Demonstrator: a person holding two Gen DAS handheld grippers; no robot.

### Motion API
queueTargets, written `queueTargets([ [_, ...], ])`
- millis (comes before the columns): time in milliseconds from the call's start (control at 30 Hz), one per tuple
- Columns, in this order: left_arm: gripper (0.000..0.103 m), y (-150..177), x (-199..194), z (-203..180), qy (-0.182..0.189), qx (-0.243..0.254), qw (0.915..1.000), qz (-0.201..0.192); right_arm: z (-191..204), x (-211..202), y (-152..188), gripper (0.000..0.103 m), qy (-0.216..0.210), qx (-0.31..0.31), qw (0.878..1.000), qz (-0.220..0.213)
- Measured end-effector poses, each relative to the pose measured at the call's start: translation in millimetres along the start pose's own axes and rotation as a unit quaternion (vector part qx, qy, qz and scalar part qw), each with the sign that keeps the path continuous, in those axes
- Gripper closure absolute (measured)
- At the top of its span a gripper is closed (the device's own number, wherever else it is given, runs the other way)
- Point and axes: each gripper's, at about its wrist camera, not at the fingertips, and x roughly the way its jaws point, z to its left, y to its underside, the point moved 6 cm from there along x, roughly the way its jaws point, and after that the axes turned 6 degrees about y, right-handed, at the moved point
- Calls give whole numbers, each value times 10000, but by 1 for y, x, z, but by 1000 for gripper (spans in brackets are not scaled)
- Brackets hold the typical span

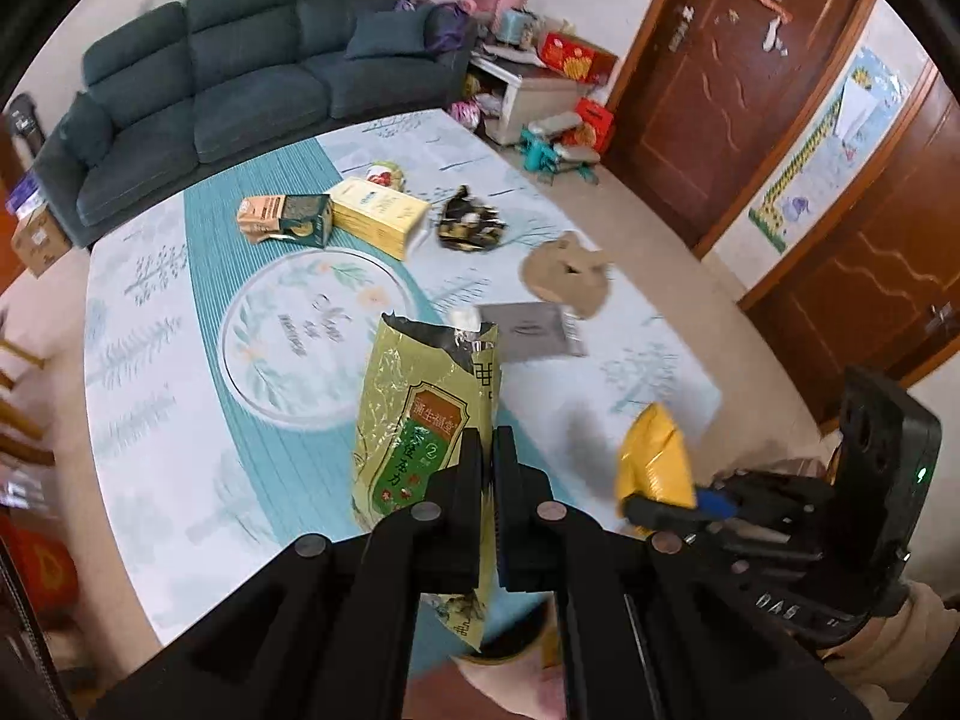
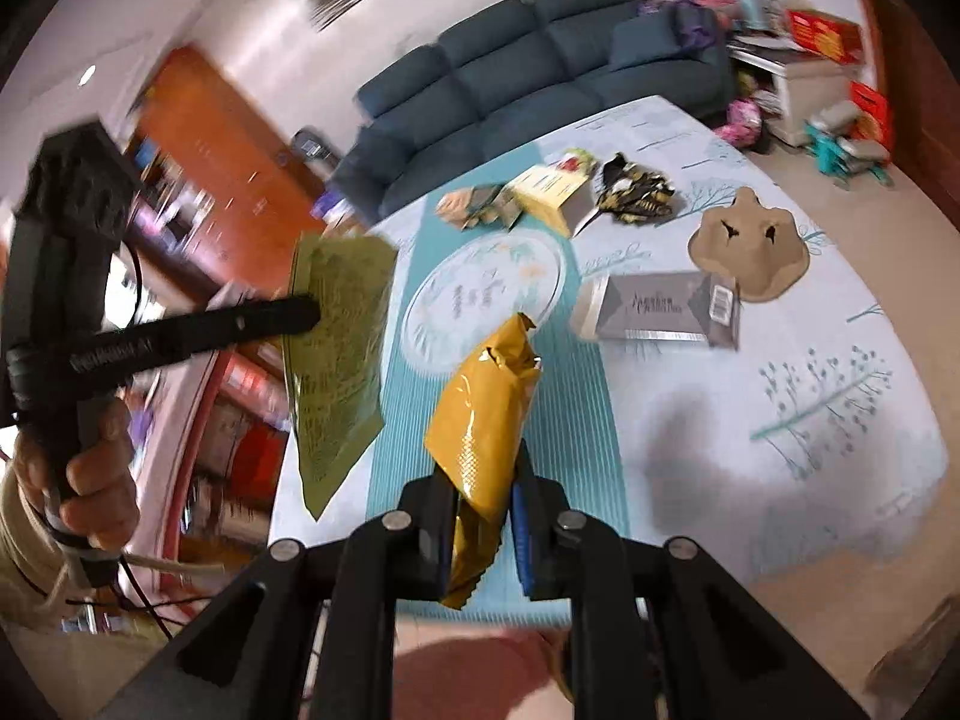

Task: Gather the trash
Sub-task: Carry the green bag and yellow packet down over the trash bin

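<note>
My left gripper (image 1: 487,438) is shut on a green foil snack bag (image 1: 420,408), lifted above the rug; the right wrist view shows that green bag (image 2: 339,360) hanging from the left gripper (image 2: 312,312) at the left. My right gripper (image 2: 480,468) is shut on a crumpled yellow wrapper (image 2: 486,414), also seen as a yellow wrapper (image 1: 657,456) at the lower right of the left wrist view. More trash lies on the rug: a grey box (image 2: 660,309), a brown paper tray (image 2: 750,246), a black-gold wrapper (image 2: 636,189), a yellow box (image 2: 549,186) and a small carton (image 1: 285,219).
The pale blue patterned rug (image 1: 180,360) covers the floor's middle. A dark teal sofa (image 1: 240,60) stands at the far side, with a cluttered white cabinet (image 1: 534,90) and wooden doors (image 1: 738,72) to its right. A person's hand (image 2: 90,468) holds the left gripper's handle.
</note>
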Motion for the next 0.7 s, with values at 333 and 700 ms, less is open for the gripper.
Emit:
queueTargets([
  [333,102,92,7,-108,-287,-417,9986,156,-49,-73,74,88,-480,-248,9981,306],
  [700,102,156,51,-148,-562,-331,9954,697,-91,-61,151,88,-590,399,9925,997],
])
